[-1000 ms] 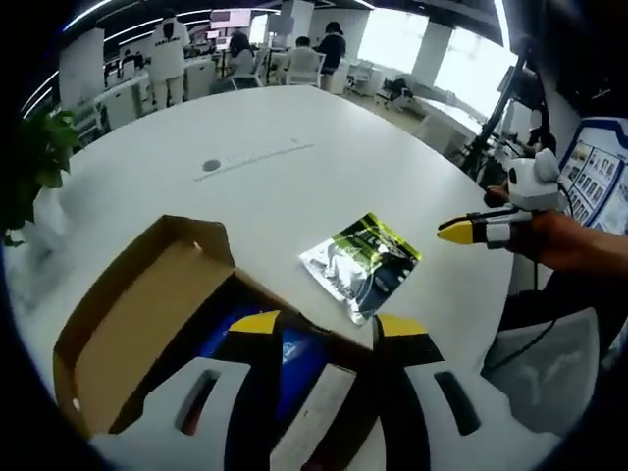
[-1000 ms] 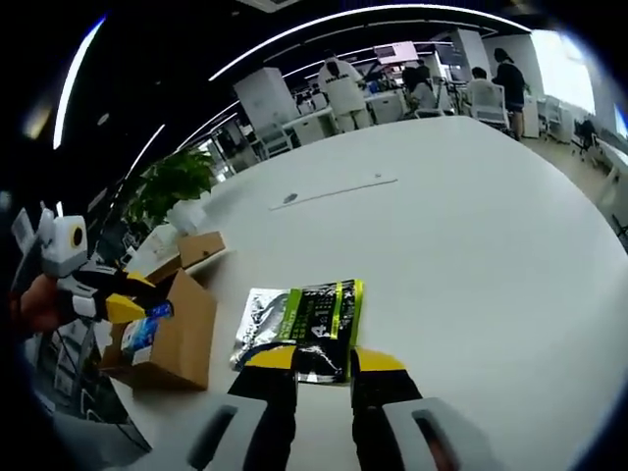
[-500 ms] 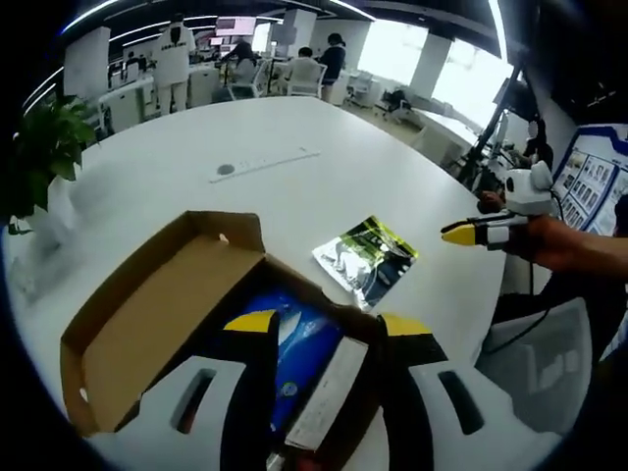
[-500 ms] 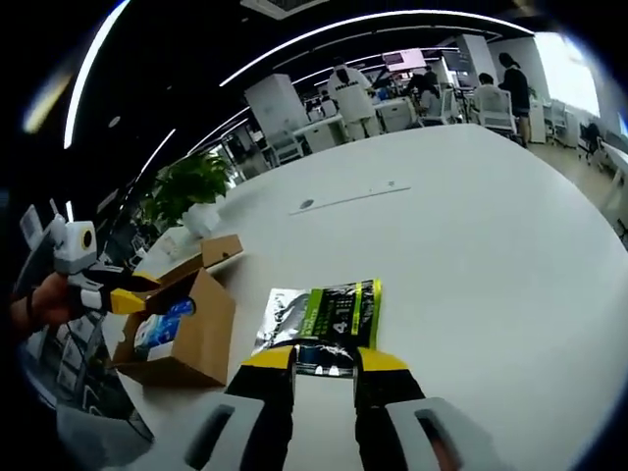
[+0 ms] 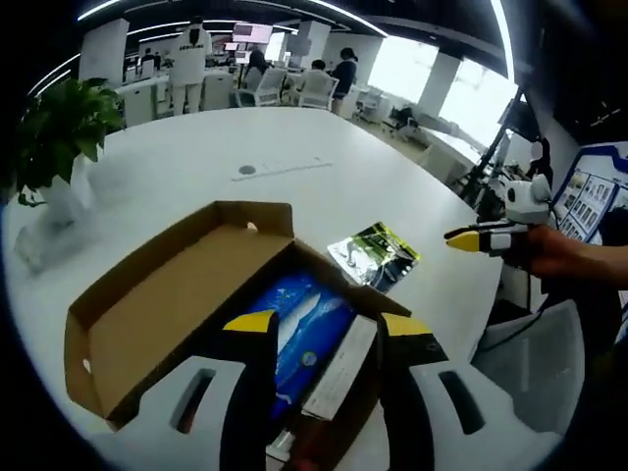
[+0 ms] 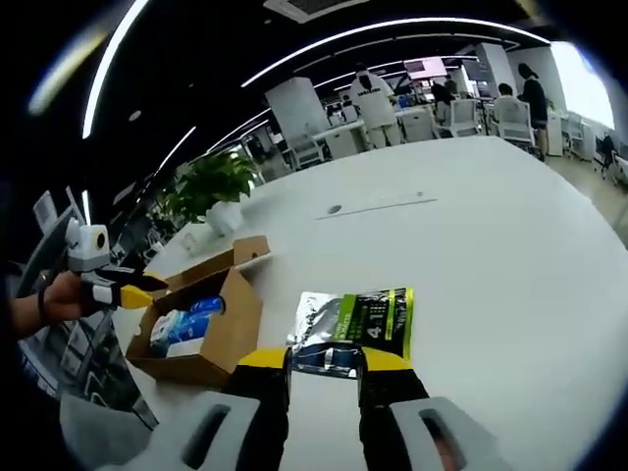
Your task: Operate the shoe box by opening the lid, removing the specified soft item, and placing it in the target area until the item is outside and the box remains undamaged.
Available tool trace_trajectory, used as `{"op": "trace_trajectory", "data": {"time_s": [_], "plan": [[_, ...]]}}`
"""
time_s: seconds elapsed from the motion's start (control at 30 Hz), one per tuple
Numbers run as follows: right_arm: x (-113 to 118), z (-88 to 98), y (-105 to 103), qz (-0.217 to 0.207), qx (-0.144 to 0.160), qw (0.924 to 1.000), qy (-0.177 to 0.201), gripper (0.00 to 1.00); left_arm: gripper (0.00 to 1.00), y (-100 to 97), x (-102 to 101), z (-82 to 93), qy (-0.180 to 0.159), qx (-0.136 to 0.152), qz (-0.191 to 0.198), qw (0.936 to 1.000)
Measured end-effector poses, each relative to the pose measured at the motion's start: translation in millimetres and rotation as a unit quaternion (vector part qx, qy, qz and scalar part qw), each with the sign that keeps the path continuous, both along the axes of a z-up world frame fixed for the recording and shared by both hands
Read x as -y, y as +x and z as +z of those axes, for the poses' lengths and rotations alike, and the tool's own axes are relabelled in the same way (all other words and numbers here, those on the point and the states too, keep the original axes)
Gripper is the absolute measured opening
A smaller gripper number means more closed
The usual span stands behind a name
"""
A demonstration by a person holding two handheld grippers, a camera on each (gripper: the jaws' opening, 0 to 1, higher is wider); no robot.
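My left gripper (image 5: pixel 317 327) hangs over the open box (image 5: pixel 186 294), jaws spread and holding nothing. My right gripper (image 6: pixel 325 359) sits low over the counter (image 6: pixel 491 226), jaws apart and empty, with the near edge of the pouch (image 6: pixel 355 317) lying flat just beyond its tips. The pouch is outside the box, a little way off from it; I judge it to be the soft item, though a blue pack (image 5: pixel 299 319) and a white carton (image 5: pixel 339 365) are inside the box.

What worries me: the left jaws are close to the box's near wall, so a careless drop could crush or tear the cardboard. The lid (image 5: pixel 162 304) lies folded back, and snagging it could strain the hinge. On the right, a closing pinch so low could scrape the pouch along the slick counter instead of lifting it.

Hard to read: no target area is marked that I can find, the pouch's print is too small, and my left jaws cover the box's near wall.
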State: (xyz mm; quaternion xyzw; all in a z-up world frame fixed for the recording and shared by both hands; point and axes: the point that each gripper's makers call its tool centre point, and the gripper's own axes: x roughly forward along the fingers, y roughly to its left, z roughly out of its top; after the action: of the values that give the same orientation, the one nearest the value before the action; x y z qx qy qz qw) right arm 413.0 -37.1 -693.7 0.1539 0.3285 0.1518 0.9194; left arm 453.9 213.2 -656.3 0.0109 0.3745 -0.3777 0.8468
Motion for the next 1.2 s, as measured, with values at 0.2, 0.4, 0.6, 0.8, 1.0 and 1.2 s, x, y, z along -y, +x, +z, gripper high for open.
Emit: {"op": "trace_trajectory", "data": {"time_s": [0.2, 0.4, 0.6, 0.8, 1.0, 1.2], "plan": [[-9.4, 3.8, -1.8, 0.004, 0.005, 0.9999, 0.015, 0.23, 0.41, -4.4, -21.9, -0.3, -0.012, -0.003, 0.019, 0.9997], [-20.6, 7.6, -4.6, 0.018, 0.010, 0.9996, 0.019, 0.23, 0.41, -9.3, -47.4, -7.0, -0.013, -0.009, 0.043, 0.9990], [-41.8, 7.3, -9.1, 0.048, 0.011, 0.9986, 0.018, 0.24, 0.41, -21.2, -62.5, -13.3, -0.010, -0.014, 0.052, 0.9985], [-58.6, 7.9, -12.2, 0.073, 0.012, 0.9971, 0.016, 0.25, 0.41, -35.7, -71.1, -12.4, -0.017, -0.017, 0.063, 0.9977], [-72.6, 9.2, -17.0, 0.094, 0.014, 0.9953, 0.018, 0.25, 0.42, -46.3, -77.8, -14.9, -0.024, -0.022, 0.068, 0.9971], [-83.3, 5.4, -25.5, 0.111, 0.011, 0.9937, 0.016, 0.26, 0.43, -54.2, -86.1, -19.7, -0.023, -0.026, 0.077, 0.9964]]}}
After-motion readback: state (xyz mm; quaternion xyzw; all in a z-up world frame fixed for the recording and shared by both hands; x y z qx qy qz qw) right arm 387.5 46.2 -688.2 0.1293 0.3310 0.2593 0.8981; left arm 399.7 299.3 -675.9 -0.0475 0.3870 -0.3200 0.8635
